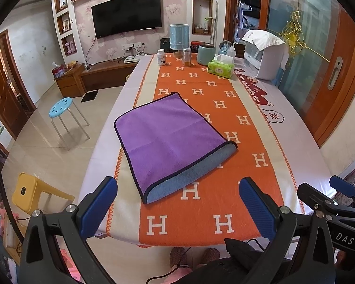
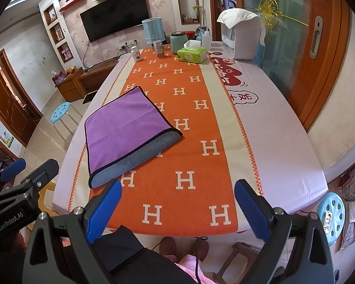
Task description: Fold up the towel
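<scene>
A purple towel with a dark hem lies folded over on the orange H-patterned table runner; its grey-blue underside shows along the near edge. In the right wrist view the towel lies left of centre. My left gripper is open and empty, held above the table's near edge, just short of the towel. My right gripper is open and empty, to the right of the towel's near corner. The right gripper's fingers show at the right edge of the left wrist view.
At the table's far end stand a green tissue box, a teal canister, a jar, a pill bottle, a blue bucket and a white appliance. A blue stool and a yellow stool stand on the floor at left.
</scene>
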Motion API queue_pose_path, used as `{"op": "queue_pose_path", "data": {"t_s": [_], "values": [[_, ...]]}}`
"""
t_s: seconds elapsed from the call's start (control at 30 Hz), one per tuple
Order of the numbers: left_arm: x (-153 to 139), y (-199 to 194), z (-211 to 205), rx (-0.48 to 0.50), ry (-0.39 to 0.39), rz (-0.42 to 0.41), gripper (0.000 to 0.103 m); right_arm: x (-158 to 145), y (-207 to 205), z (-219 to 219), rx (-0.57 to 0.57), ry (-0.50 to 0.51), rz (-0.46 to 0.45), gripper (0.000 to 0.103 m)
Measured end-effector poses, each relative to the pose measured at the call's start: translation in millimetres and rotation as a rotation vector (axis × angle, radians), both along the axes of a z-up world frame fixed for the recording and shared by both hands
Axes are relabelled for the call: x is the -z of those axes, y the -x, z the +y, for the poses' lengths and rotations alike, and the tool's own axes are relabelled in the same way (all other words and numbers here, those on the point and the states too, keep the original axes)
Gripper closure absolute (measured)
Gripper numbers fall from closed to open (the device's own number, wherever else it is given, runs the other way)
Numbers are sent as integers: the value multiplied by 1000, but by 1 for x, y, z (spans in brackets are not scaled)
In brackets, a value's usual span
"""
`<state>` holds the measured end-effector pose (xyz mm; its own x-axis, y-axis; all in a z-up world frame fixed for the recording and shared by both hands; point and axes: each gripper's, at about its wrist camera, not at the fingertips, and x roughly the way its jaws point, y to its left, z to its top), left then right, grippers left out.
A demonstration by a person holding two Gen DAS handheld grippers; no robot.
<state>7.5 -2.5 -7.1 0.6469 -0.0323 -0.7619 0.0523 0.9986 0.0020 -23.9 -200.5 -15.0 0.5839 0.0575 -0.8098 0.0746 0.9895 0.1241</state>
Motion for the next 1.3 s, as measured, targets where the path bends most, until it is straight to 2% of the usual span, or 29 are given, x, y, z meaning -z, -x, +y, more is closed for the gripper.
{"op": "queue_pose_path", "data": {"t_s": [0.3,0.5,0.7,1.0,1.3], "values": [[1,-14,14,4,42,31,1,0,-1,7,39,14,17,7],[8,-24,23,57,73,68,1,2,-4,11,78,4,40,7],[17,-33,30,114,70,105,1,10,-3,21,124,-1,67,7],[29,-43,38,151,110,130,1,20,-1,32,180,-10,99,7],[39,-49,32,148,131,158,1,19,-3,34,165,16,96,7]]}}
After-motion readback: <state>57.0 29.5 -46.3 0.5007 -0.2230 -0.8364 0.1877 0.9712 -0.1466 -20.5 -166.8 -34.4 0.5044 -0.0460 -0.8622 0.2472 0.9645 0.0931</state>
